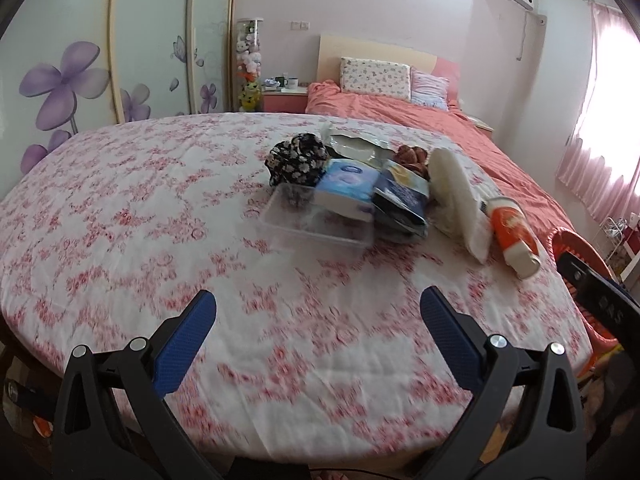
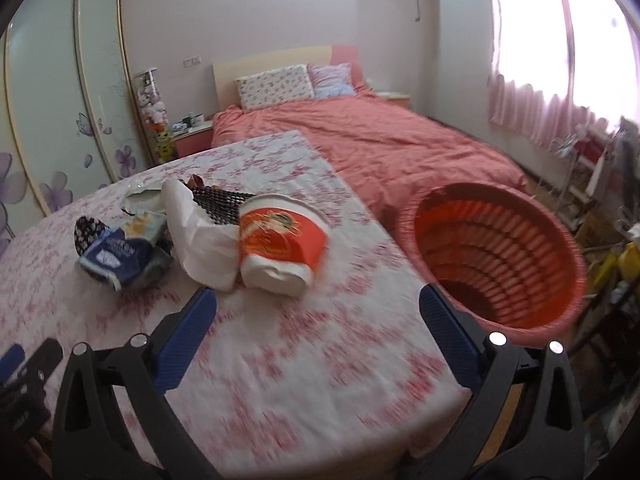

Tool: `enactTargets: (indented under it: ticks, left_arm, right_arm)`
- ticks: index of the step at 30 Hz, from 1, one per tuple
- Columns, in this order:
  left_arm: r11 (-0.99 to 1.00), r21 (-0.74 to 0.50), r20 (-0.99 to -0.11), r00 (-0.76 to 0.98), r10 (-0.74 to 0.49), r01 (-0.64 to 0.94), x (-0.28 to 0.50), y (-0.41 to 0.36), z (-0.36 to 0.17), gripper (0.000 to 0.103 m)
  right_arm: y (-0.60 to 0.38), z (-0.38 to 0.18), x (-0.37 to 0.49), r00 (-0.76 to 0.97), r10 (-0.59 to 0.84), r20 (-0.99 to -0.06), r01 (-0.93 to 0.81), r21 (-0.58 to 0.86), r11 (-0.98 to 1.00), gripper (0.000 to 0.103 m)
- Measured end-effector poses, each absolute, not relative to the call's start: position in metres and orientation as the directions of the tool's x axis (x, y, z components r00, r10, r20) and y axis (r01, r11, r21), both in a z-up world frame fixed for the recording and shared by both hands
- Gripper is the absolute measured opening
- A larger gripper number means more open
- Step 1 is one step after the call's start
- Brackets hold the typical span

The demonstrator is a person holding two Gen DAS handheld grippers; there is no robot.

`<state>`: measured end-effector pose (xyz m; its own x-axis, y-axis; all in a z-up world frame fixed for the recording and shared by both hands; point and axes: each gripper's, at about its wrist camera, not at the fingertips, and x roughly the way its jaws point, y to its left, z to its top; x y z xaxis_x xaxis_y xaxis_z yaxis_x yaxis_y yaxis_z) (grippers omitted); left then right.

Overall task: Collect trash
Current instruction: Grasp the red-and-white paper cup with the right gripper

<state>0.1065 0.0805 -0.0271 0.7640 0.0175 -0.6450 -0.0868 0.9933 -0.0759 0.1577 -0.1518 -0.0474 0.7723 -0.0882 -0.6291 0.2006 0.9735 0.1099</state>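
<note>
A heap of trash lies on the floral tablecloth (image 1: 140, 208): a clear plastic box (image 1: 312, 228), a blue tissue pack (image 1: 348, 188), a dark snack bag (image 1: 402, 200), a white paper bag (image 1: 456, 196) and an orange-and-white paper cup (image 1: 514, 236) on its side. My left gripper (image 1: 318, 312) hovers open over the cloth, short of the box. In the right wrist view the cup (image 2: 280, 240) and white bag (image 2: 200, 236) lie just ahead of my open right gripper (image 2: 318, 312). An orange slatted trash basket (image 2: 532, 308) stands beside the table on the right.
A black floral cloth (image 1: 296, 160) and a torn silver pouch (image 1: 360, 146) lie behind the heap. A bed with a coral cover (image 2: 380, 140) stands beyond the table. Wardrobe doors (image 1: 72, 60) line the left. A cluttered rack (image 2: 592, 168) stands by the curtained window.
</note>
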Motion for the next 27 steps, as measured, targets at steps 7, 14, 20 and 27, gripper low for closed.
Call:
enactTargets:
  ticks: [7, 14, 20, 27]
  left_arm:
    - [0.994, -0.079, -0.649, 0.761, 0.001, -0.069, 0.126, 0.086, -0.029, 0.101]
    - [0.996, -0.082, -0.636, 0.771, -0.02, -0.041, 0.14, 0.085, -0.026, 0.101]
    - [0.996, -0.09, -0.636, 0.771, -0.038, -0.025, 0.149, 0.083, -0.025, 0.1]
    - [0.997, -0.072, -0.615, 0.787, -0.046, 0.002, 0.163, 0.069, -0.012, 0.1]
  right_arm:
    - [-0.161, -0.065, 0.21, 0.726, -0.016, -0.688, 0.218, 0.209, 0.953, 0.097]
    - [-0.161, -0.086, 0.239, 0.673, 0.044, -0.738, 0.189, 0.23, 0.955, 0.081]
    - [-0.156, -0.087, 0.239, 0.677, 0.05, -0.735, 0.159, 0.213, 0.964, 0.073]
    - [-0.17, -0.08, 0.222, 0.692, 0.025, -0.721, 0.174, 0.2, 0.964, 0.073]
